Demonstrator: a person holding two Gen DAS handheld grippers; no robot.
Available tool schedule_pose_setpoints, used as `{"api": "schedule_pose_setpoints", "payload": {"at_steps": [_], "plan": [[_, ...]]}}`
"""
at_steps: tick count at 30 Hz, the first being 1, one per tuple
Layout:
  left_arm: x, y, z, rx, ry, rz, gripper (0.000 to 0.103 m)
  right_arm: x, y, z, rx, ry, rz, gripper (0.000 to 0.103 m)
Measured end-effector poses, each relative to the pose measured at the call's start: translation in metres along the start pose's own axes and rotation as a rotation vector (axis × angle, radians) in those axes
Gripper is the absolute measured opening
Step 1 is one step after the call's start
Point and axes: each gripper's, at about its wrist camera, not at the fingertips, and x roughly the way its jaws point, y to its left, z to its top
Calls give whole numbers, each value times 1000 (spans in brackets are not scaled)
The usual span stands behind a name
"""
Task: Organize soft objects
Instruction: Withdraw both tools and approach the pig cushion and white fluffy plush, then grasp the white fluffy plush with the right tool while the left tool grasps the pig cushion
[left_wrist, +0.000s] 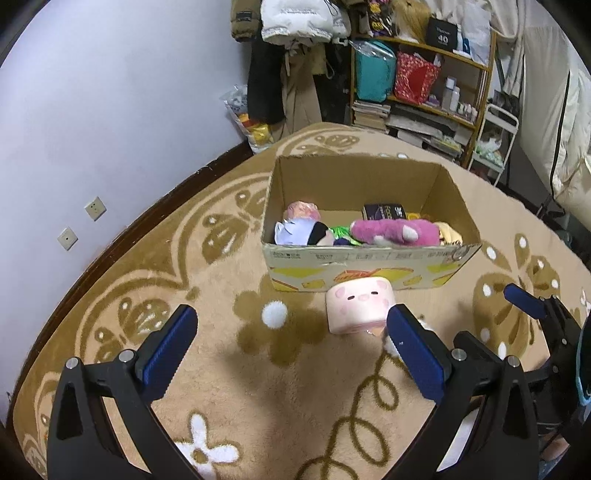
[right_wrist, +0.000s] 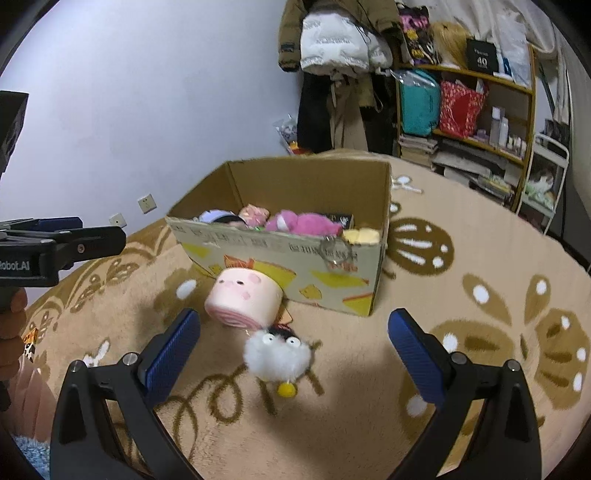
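The left claw (left_wrist: 284, 349) hovered over the patterned rug (left_wrist: 221, 369), its blue-padded fingers (left_wrist: 168, 354) spread wide apart and holding nothing. The right claw (right_wrist: 293, 356) hung likewise, fingers (right_wrist: 415, 360) well apart and empty, above a white fluffy toy (right_wrist: 277, 356) with googly eyes, a dark cap and a small yellow ball beneath it; that toy lay on the rug between the right claw's fingers in that view. Touching it on the far side was a pink cylindrical plush (right_wrist: 243, 299) with a little face, lying on its side just in front of the cardboard box (right_wrist: 295, 266). From the left wrist view the same pink plush (left_wrist: 358, 308) sat against the box's near wall (left_wrist: 369, 266), close to the left claw's right-hand finger. The box stood open on the rug and already held several soft toys: a magenta plush bear (left_wrist: 395, 230), a pale blue-and-black plush (left_wrist: 303, 230), a pink rounded toy (left_wrist: 301, 210) and something yellow (left_wrist: 448, 232) at the right end. A loaded shelf unit (left_wrist: 424, 81) and hanging coats (left_wrist: 291, 55) stood against the far wall.
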Motion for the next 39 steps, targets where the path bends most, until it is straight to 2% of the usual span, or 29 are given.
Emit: {"api": "schedule_pose_setpoints", "payload": {"at_steps": [11,15,22,39], "plan": [[38,-9,2,15,71,-13,102,35,-15,-16,46,83,35,100],[52,-16,3,46,84,6,102,48,-20,-20,63,108,38,100],[81,-17,6,16,143,-62,102,65,-28,-24,86,135,43,100],[125,-27,10,1,217,-151,102,98,-25,-32,97,194,93,95]]}}
